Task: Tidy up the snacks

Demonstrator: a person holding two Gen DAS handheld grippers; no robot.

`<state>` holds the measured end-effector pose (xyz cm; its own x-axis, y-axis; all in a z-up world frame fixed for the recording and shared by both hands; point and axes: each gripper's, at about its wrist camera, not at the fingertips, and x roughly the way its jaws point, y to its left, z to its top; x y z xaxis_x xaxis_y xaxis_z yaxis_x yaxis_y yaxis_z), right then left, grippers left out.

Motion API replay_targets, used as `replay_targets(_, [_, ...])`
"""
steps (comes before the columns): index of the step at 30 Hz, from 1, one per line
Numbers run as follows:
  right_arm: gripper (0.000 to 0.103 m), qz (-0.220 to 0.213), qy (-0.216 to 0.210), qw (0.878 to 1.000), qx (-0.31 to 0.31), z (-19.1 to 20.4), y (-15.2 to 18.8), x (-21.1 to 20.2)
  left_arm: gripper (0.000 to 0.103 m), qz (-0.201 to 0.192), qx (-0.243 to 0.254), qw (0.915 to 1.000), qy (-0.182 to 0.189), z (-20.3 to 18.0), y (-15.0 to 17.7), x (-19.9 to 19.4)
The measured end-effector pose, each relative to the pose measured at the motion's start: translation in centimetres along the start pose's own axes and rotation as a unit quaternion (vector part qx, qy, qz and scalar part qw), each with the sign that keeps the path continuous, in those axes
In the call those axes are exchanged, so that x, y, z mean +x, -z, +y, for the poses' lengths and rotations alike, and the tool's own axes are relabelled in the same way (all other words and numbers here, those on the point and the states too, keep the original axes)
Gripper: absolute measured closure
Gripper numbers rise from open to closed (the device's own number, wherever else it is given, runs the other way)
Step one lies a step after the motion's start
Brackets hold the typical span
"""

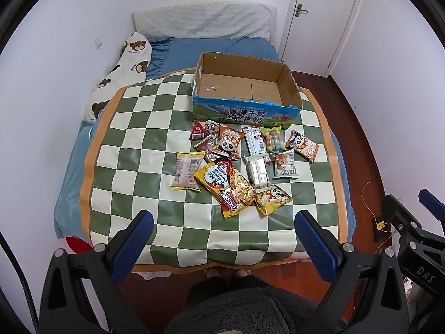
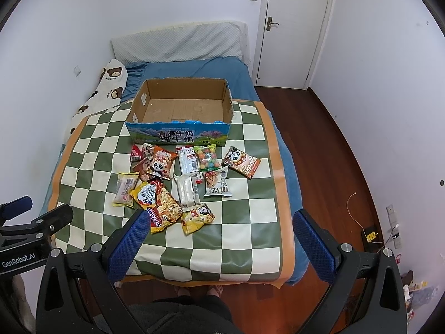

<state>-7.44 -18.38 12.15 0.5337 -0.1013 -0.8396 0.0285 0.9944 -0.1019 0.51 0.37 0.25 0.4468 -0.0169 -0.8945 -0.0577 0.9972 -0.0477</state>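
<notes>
Snack packets lie loose on the green-and-white checked mat just in front of the empty blue-printed cardboard milk box, so sorting looks not yet begun. Nothing blocks the box; the nearest pick is probably the big yellow noodle bag, then the small yellow panda packet. Both the left gripper and right gripper hover spread wide, holding nothing.
</notes>
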Motion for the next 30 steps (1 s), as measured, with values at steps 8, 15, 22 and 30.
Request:
replay_targets(8, [0.000, 0.005, 0.000, 1.000, -0.003, 0.19, 0.28, 0.03, 0.000, -0.002, -0.001, 1.0000, -0.002, 0.00, 0.30, -0.04])
replay_targets(15, [0.000, 0.011, -0.001, 1.000, -0.002, 0.18, 0.42, -0.06, 0.000, -0.001, -0.001, 1.0000, -0.001, 0.11, 0.42, -0.20])
replay_targets(22, [0.000, 0.011, -0.002, 1.000, 0.001, 0.19, 0.44, -0.12, 0.000, -0.002, 0.001, 1.0000, -0.002, 0.28, 0.36, -0.42])
replay_targets(30, [0.000, 0.008, -0.002, 1.000, 0.002, 0.34, 0.36, -0.30, 0.000, -0.004, 0.003, 1.0000, -0.003, 0.44, 0.29, -0.67])
